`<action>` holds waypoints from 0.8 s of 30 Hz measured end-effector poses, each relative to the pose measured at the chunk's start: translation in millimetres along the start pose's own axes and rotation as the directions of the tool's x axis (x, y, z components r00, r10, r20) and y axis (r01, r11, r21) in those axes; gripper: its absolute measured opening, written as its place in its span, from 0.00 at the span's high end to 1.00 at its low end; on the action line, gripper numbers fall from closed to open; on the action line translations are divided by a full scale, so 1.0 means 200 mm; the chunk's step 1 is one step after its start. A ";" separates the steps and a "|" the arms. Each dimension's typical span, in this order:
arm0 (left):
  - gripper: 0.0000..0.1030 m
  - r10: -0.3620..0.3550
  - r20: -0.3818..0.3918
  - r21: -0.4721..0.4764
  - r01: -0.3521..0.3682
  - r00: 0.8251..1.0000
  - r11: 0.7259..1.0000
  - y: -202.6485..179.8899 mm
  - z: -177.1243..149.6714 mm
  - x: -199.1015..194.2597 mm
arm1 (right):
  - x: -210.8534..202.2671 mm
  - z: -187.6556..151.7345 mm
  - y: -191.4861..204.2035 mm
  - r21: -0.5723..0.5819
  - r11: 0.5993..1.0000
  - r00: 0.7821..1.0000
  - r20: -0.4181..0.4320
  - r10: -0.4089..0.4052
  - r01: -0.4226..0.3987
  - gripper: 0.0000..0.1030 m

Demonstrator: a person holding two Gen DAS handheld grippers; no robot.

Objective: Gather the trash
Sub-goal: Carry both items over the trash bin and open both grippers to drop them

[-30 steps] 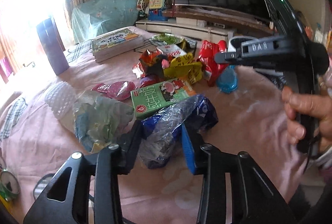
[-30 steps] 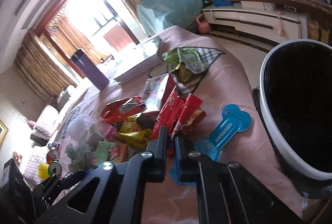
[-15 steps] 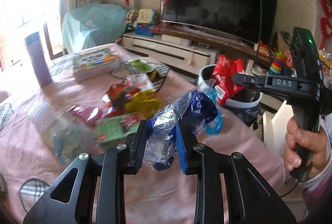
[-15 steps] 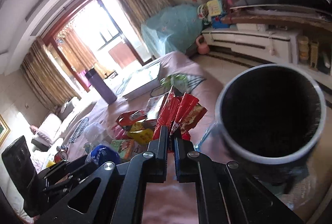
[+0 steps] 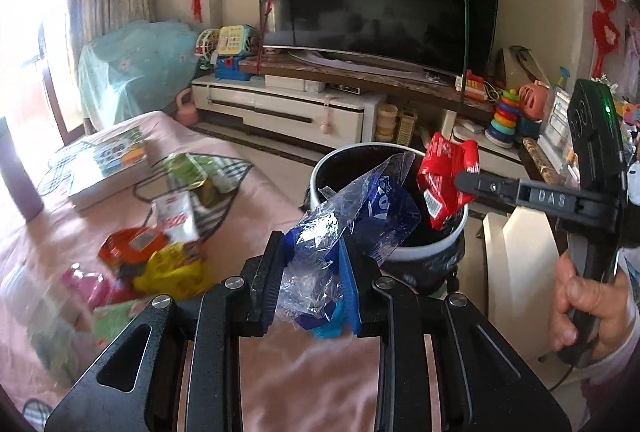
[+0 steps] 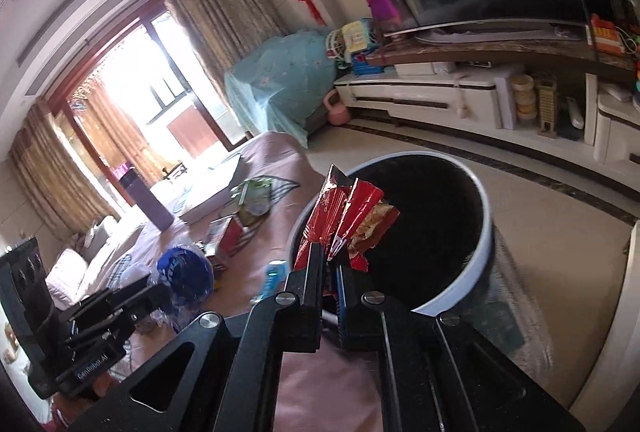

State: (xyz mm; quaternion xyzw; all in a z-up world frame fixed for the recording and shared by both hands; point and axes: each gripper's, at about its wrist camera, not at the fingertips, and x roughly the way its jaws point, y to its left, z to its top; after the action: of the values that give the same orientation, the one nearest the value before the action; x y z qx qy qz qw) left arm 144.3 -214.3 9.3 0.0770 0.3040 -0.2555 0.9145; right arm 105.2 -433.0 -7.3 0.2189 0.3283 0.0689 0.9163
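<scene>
My left gripper (image 5: 312, 264) is shut on a crumpled blue and clear plastic wrapper (image 5: 360, 207), held above the table edge just short of the round white-rimmed trash bin (image 5: 452, 232). My right gripper (image 6: 330, 268) is shut on red snack wrappers (image 6: 348, 216) and holds them over the bin's dark opening (image 6: 424, 232). The right gripper (image 5: 464, 177) with its red wrappers (image 5: 444, 175) also shows in the left wrist view. The left gripper (image 6: 160, 292) with the blue wrapper (image 6: 184, 272) shows in the right wrist view.
Several wrappers lie on the pink tablecloth (image 5: 304, 376): yellow (image 5: 172, 272), orange-red (image 5: 128, 244), green (image 5: 192, 167). A book (image 5: 108, 159) and a purple bottle (image 6: 148, 203) stand farther back. A TV cabinet (image 5: 288, 111) lies beyond the bin.
Both grippers lifted their wrappers off the table and swung right toward the bin. The red wrappers now hang over the bin's opening; the blue wrapper has come close to its rim.
</scene>
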 end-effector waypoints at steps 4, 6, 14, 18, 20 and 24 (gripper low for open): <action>0.76 -0.003 -0.020 0.018 0.004 1.000 1.000 -0.06 0.08 0.12 | 0.04 0.02 -0.06 -0.003 1.000 1.000 -0.017 -0.022 0.022 0.95; 0.76 -0.004 -0.029 0.028 0.005 1.000 1.000 -0.09 0.10 0.17 | 0.06 0.03 -0.08 -0.008 0.999 0.999 -0.028 -0.031 0.031 0.95; 0.75 0.000 -0.076 0.060 0.005 0.997 0.998 -0.19 0.18 0.39 | 0.12 0.09 -0.16 -0.042 0.997 0.996 -0.065 -0.067 0.064 0.94; 0.67 -0.004 -0.098 0.045 0.009 0.995 0.999 -0.20 0.20 0.47 | 0.14 0.10 -0.19 -0.049 0.996 0.992 -0.090 -0.085 0.080 0.90; 0.57 -0.023 -0.108 0.026 0.026 0.994 0.999 -0.20 0.22 0.49 | 0.16 0.10 -0.20 -0.049 0.995 0.990 -0.099 -0.097 0.092 0.88; 0.28 -0.027 -0.095 0.015 0.029 0.995 0.999 -0.19 0.21 0.48 | 0.15 0.09 -0.24 -0.019 0.996 0.991 -0.099 -0.091 0.090 0.56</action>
State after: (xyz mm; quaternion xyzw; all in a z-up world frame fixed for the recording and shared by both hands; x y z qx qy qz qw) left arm 212.0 -300.7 -12.6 0.0925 0.3459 -0.2669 0.8947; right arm 139.2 -475.2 -33.6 0.1933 0.3829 0.0406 0.9024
